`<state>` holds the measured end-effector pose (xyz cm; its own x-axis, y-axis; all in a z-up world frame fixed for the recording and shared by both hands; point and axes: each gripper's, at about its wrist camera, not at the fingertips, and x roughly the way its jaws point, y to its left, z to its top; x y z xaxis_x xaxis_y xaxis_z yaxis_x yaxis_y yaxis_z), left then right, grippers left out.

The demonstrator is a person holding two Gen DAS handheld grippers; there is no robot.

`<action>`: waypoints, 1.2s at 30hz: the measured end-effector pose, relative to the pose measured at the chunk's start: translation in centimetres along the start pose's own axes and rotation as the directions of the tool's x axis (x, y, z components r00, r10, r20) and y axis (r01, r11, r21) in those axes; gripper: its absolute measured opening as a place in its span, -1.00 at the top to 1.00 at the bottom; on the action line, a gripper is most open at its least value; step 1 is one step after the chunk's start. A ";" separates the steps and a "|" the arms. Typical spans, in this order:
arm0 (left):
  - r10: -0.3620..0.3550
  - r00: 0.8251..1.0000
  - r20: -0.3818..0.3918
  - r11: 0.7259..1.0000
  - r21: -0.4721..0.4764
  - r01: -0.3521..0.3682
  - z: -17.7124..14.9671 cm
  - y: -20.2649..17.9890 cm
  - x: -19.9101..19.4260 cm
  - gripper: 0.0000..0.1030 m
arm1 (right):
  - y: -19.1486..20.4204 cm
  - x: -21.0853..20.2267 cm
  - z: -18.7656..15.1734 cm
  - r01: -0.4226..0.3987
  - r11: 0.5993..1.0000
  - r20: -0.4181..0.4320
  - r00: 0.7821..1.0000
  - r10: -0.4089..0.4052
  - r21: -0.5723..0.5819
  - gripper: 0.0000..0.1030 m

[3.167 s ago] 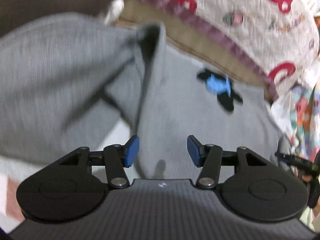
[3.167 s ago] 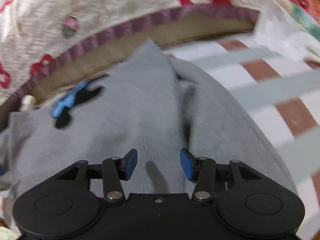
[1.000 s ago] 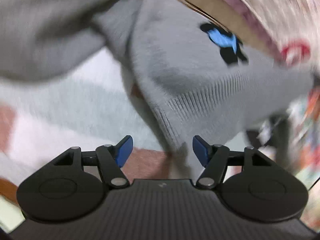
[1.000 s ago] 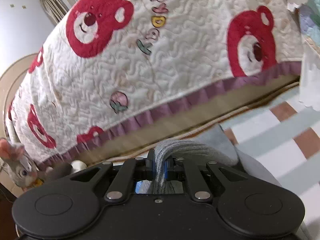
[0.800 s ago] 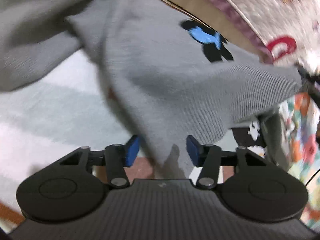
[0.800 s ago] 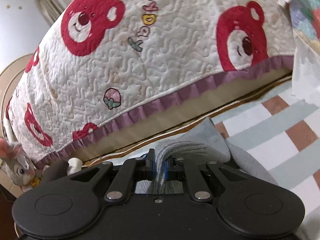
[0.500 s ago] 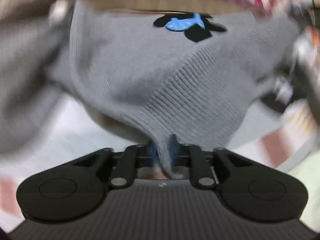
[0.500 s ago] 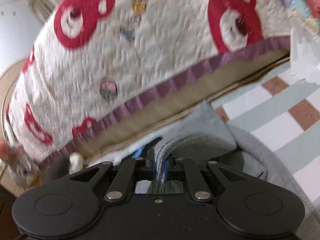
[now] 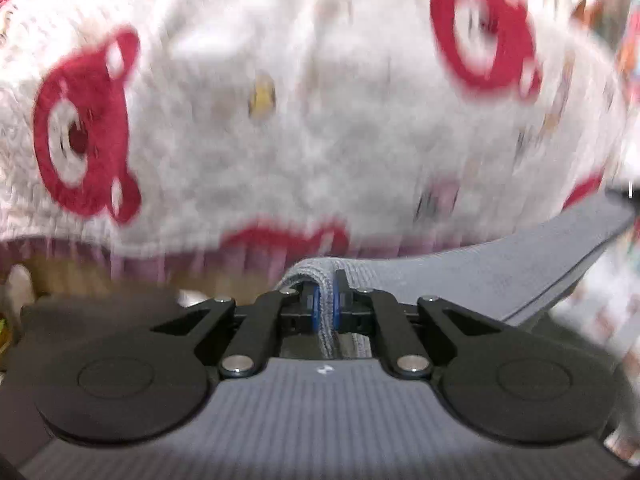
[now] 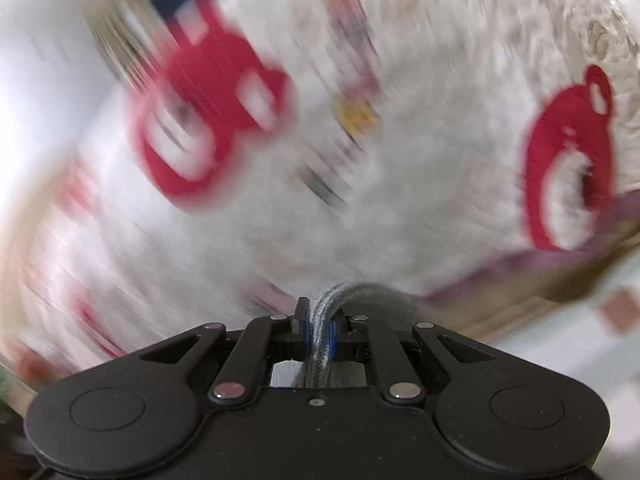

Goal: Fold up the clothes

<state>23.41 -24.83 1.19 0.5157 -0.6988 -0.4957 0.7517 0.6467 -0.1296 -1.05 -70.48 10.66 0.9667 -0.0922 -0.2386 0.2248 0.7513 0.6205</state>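
While both grippers pinch it, the grey sweater (image 9: pixel 500 264) is off the floor: the left gripper (image 9: pixel 325 307) clamps a ribbed edge, and the knit runs taut toward two o'clock. The right gripper (image 10: pixel 319 330) nips a bunched fold at twelve. Behind both is a blurred quilt (image 9: pixel 320 120), cream with red bears.

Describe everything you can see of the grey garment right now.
The grey garment is a ribbed knit, soft and limp. Both tools are shut on bunched folds of it: the left tool pinches one fold, from which a broad panel stretches away to the right; the right tool clamps a thicker, layered wad. Most of it is out of view, and both views are motion-blurred.
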 end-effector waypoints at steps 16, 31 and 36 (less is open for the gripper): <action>-0.213 0.924 -0.318 0.917 -0.391 0.077 -17.6 4.8 2.2 0.89 | -10.8 -4.2 -15.4 0.325 0.945 -0.358 0.887 -0.291 0.036 0.79; -0.279 0.904 -0.325 0.906 -0.400 0.136 -19.2 3.2 2.2 -0.06 | -11.4 -3.6 -17.8 0.361 0.926 -0.401 0.868 -0.292 0.107 0.12; -0.268 0.889 -0.371 0.922 -0.366 0.125 -20.6 2.0 3.1 0.61 | -11.5 -1.2 -19.0 0.396 0.916 -0.432 0.839 -0.332 0.067 0.52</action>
<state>17.99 -19.37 -18.31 0.1043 -0.6809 -0.7249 0.6072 0.6209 -0.4958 -7.15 -66.58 -10.38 0.6837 -0.0443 -0.7284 0.5971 0.6079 0.5235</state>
